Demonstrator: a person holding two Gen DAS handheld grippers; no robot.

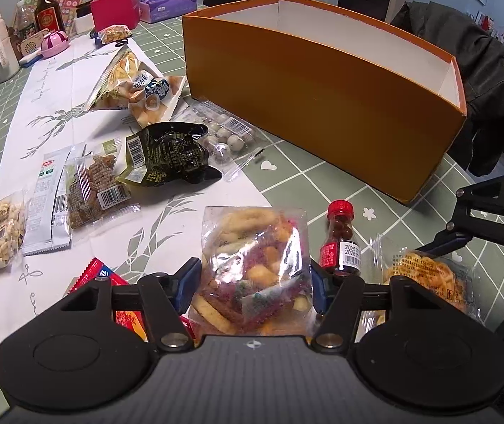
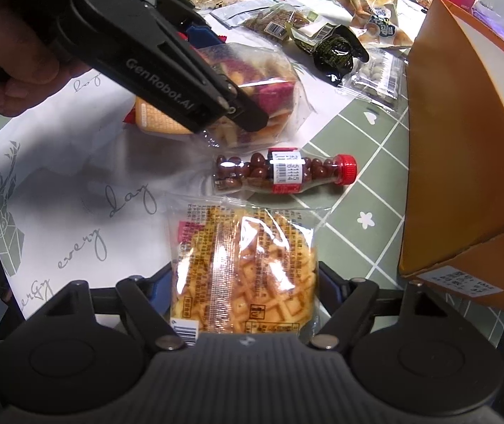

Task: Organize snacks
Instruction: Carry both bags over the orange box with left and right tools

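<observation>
Below, a clear bag of mixed snacks (image 1: 255,268) is flanked by the left gripper (image 1: 253,282), its blue pads right at the bag's sides (whether pressing cannot be told). A packet of yellow crackers (image 2: 243,268) lies between the right gripper (image 2: 248,282) pads likewise. An orange box (image 1: 322,84) stands open nearby on the table (image 1: 322,183)
</observation>
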